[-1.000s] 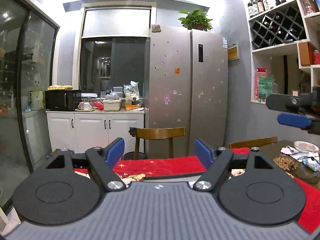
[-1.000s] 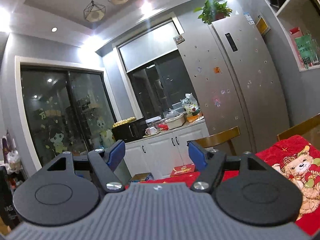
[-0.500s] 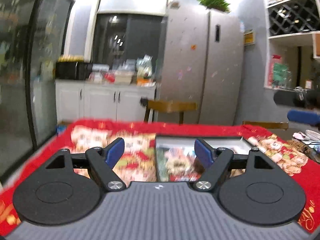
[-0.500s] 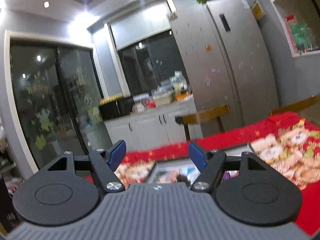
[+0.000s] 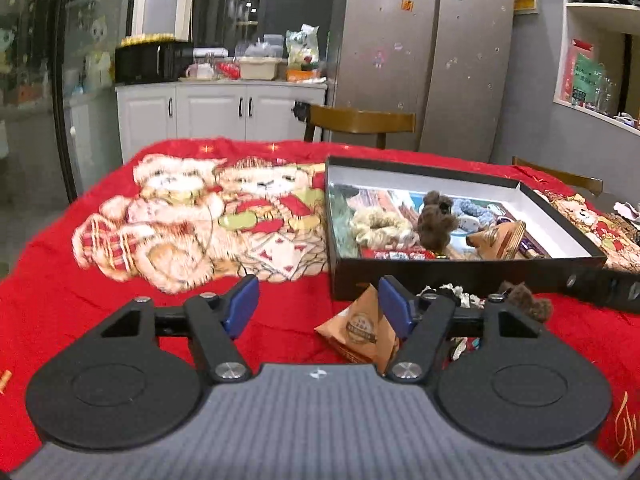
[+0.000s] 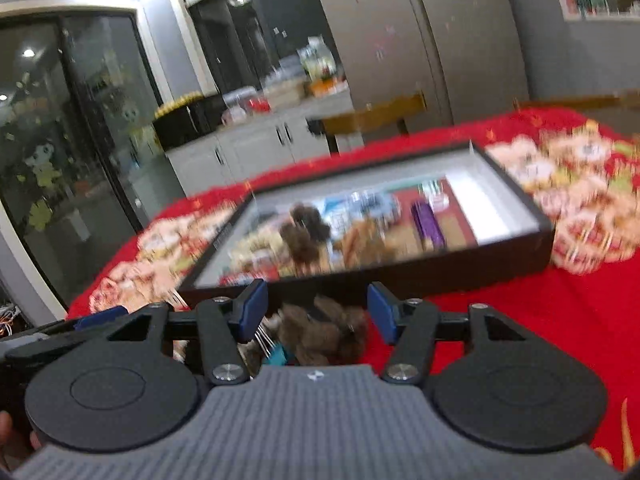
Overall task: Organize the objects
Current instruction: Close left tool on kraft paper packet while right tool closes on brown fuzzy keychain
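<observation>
Moved: Both of your hands have come down from looking at the room to just over the red blanket (image 5: 280, 304).
Thing to grab, left: the brown paper packet (image 5: 360, 330) lies on the blanket, in front of the black box (image 5: 460, 276).
Left gripper (image 5: 316, 304): its jaws are closing, with nothing held yet; the packet sits low between them, close to the right-side pad.
Thing to grab, right: a brown fuzzy toy (image 6: 324, 332) lies just in front of the box.
Right gripper (image 6: 314, 310): its jaws are closing with the toy between them, not squeezed yet.
Which way: each thing is straight ahead and a little down.
Long side: too blurry to tell.
</observation>
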Demonstrator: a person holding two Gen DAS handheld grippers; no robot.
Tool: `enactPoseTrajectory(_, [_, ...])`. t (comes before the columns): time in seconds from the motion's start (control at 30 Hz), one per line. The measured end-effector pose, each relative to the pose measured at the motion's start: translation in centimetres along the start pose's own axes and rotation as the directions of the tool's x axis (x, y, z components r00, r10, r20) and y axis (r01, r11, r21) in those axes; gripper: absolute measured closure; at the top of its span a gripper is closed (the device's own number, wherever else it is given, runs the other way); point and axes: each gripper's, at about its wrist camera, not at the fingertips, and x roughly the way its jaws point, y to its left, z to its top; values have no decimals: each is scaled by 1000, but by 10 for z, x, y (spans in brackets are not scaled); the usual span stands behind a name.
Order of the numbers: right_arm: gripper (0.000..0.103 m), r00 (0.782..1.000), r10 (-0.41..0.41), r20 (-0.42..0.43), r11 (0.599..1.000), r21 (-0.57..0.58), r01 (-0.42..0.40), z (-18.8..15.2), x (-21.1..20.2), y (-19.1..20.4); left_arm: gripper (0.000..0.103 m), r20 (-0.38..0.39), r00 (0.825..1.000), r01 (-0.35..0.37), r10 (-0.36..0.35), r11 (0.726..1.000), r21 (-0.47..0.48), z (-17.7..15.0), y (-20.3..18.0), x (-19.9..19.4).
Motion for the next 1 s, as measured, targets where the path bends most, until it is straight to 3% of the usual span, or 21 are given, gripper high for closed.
enactPoseTrajectory(0.13, [42, 999, 3, -43, 1000, -3, -3, -10, 9, -2, 40, 16, 1000, -11, 11, 1000, 11, -2, -1, -2])
enactPoseTrajectory(0.3, [31, 998, 8, -65, 999, 51, -4, -14, 22, -11, 40, 0, 1000, 11, -11, 999, 34, -4, -5, 0])
enactPoseTrajectory(0.57, [31, 998, 14, -55, 997, 72, -10, -14, 22, -14, 40, -3, 1000, 28, -28, 999, 42, -7, -6, 3])
enactPoseTrajectory(0.7, [31, 998, 12, -54, 998, 67, -8, -12, 21, -13, 40, -109, 989, 96, -100, 995, -38, -7, -2, 13])
enactPoseTrajectory(0.83, [31, 999, 8, -41, 997, 71, -5, -13, 22, -13, 40, -119, 992, 33, -36, 999, -21, -8, 0, 21])
enactPoseTrajectory(1.0, [30, 1000, 17, -19, 993, 114, -15, -14, 24, -16, 50, -115, 992, 42, -43, 999, -17, -11, -1, 22])
